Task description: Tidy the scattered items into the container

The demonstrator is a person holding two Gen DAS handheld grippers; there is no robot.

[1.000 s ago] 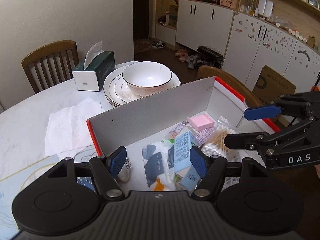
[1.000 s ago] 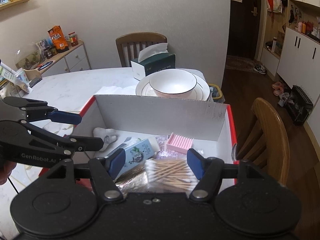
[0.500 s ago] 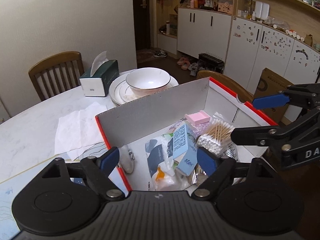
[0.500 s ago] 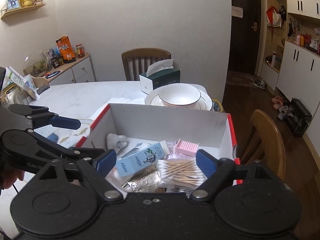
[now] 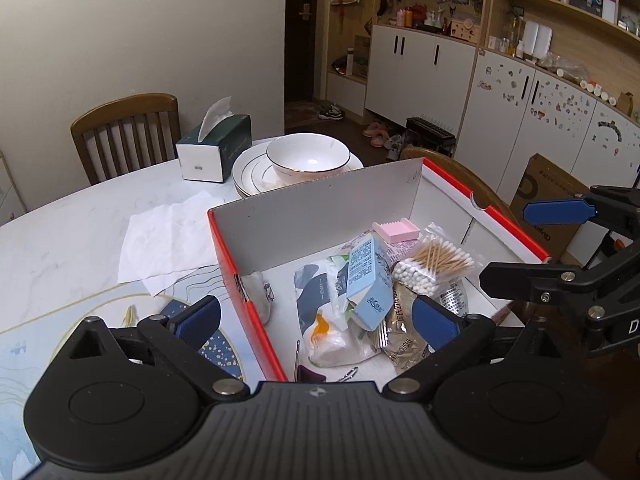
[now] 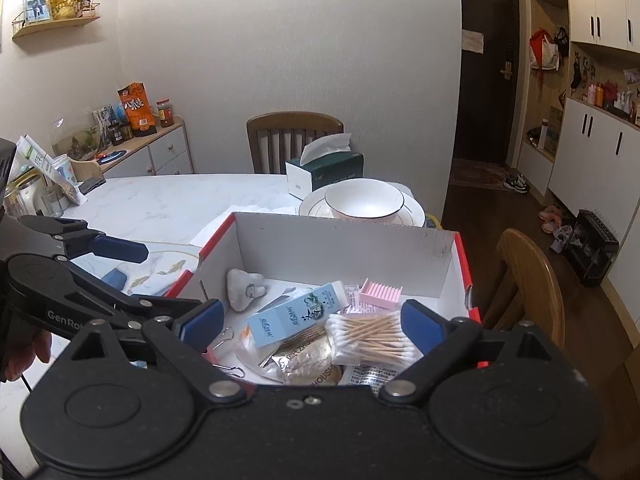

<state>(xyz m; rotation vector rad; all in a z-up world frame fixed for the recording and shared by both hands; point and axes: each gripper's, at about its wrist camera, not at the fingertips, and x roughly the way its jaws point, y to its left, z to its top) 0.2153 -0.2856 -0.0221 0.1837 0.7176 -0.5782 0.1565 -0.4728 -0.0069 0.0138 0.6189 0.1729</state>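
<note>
A red-edged white cardboard box [image 5: 320, 216] stands on the marble table and also shows in the right wrist view [image 6: 344, 240]. Inside lie a light blue carton [image 5: 368, 276], a cotton swab pack [image 5: 436, 262], a pink ridged tray [image 5: 396, 229], snack packets [image 5: 332, 328], a white plush piece [image 6: 244, 284] and binder clips [image 6: 228, 334]. My left gripper [image 5: 316, 316] is open and empty above the box's near left corner. My right gripper [image 6: 312, 320] is open and empty above the box's near edge; it also shows at the right of the left wrist view [image 5: 560, 248].
A white bowl [image 5: 308, 156] on stacked plates, a green tissue box [image 5: 216, 148] and loose white paper [image 5: 168, 236] lie on the table behind the box. Wooden chairs stand at the far side [image 5: 124, 136] and to the right [image 6: 528, 280]. A blue patterned placemat [image 5: 224, 352] lies left of the box.
Both grippers have pulled back and up from the box, so more of the box and table shows. Both stay open and empty; the box contents have not moved.
</note>
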